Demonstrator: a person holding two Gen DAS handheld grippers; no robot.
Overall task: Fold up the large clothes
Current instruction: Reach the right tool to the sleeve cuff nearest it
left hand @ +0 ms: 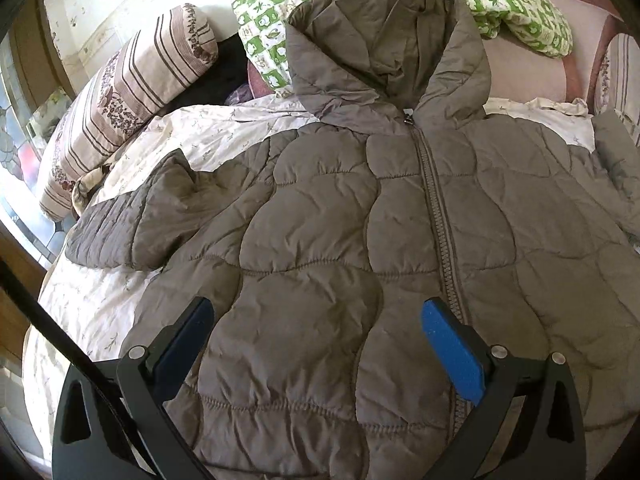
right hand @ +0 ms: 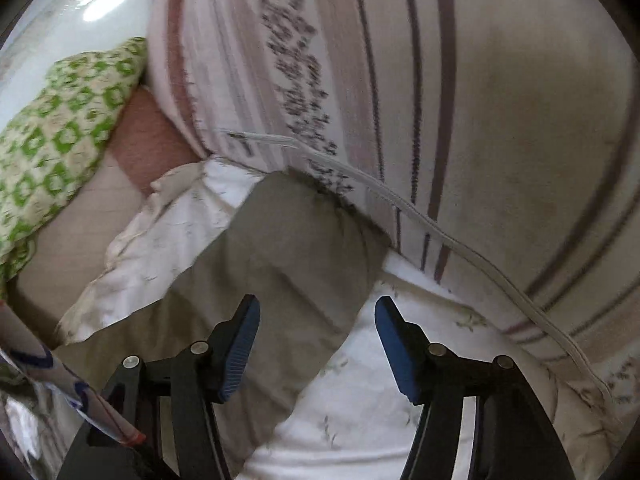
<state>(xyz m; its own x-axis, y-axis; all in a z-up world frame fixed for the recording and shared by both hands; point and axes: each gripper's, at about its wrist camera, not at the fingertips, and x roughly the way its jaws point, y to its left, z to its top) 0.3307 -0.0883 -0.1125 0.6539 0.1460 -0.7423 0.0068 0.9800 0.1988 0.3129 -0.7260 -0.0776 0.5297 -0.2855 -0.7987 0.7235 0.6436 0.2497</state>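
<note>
left wrist view: a grey-brown quilted hooded jacket lies zipped and face up on the bed, with the left gripper over its lower front, jaws wide apart and empty. right wrist view, blurred: the right gripper hovers with jaws part open, gripping nothing, over the jacket's sleeve beside a striped pillow. pinching near the cuff and folding it flat across the chest seems best, though the cuff itself is hard to make out.

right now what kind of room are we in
Most likely a bedroom: the quilted hooded jacket lies spread on a bed with a pale leaf-print sheet, and a striped pillow and a green-patterned pillow sit at its far side.
</note>
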